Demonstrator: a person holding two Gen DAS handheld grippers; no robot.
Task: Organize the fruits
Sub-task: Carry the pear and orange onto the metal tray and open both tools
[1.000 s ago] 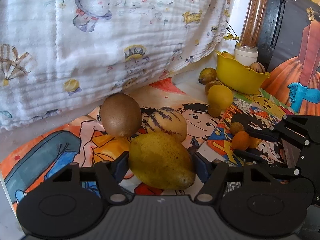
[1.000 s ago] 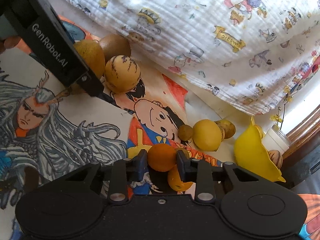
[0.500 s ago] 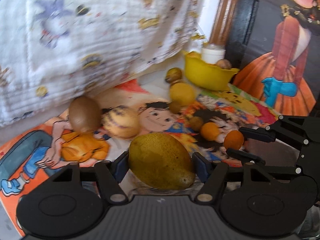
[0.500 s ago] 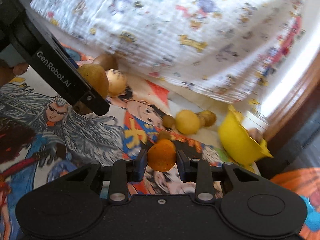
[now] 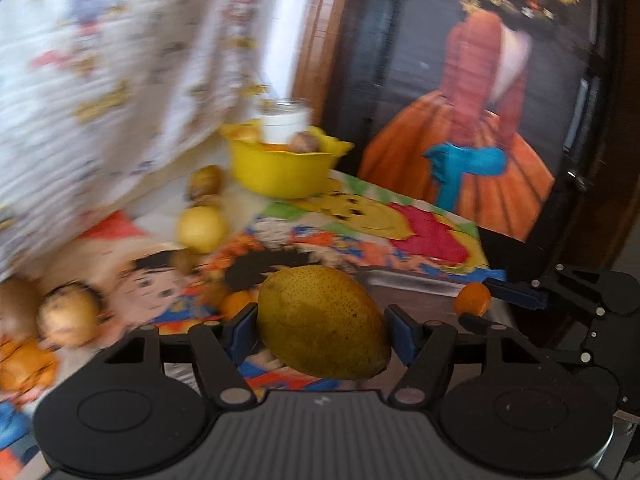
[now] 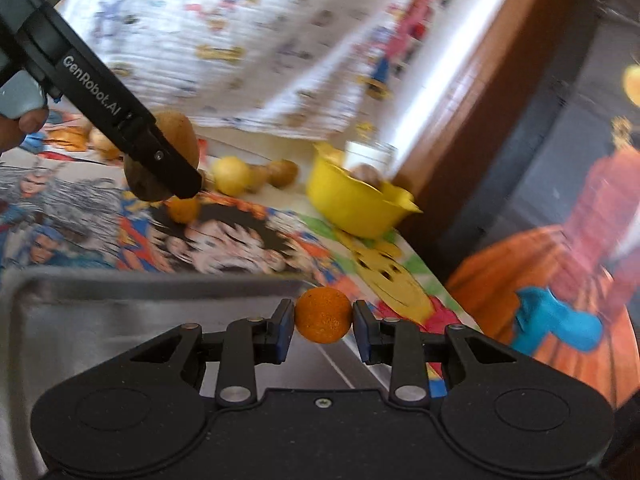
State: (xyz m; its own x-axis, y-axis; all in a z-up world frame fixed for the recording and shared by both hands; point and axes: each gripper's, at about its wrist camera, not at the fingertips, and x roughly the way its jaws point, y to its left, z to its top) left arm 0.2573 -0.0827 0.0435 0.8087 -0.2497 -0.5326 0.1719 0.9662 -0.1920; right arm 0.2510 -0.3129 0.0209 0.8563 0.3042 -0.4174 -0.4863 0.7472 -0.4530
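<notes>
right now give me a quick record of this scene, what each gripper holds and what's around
left gripper: shut on a large yellow-green fruit
right gripper: shut on a small orange fruit
metal tray: under the right gripper, looks bare where visible
yellow bowl: at the back of the table, some fruit inside
loose fruit: round yellow fruit and others on the cartoon mat
image quality: blurred

Bare metal tray point(image 6: 120, 320) open below, yellow bowl point(image 6: 352, 208) and loose fruit point(image 6: 230, 170) crowding the far mat
</notes>
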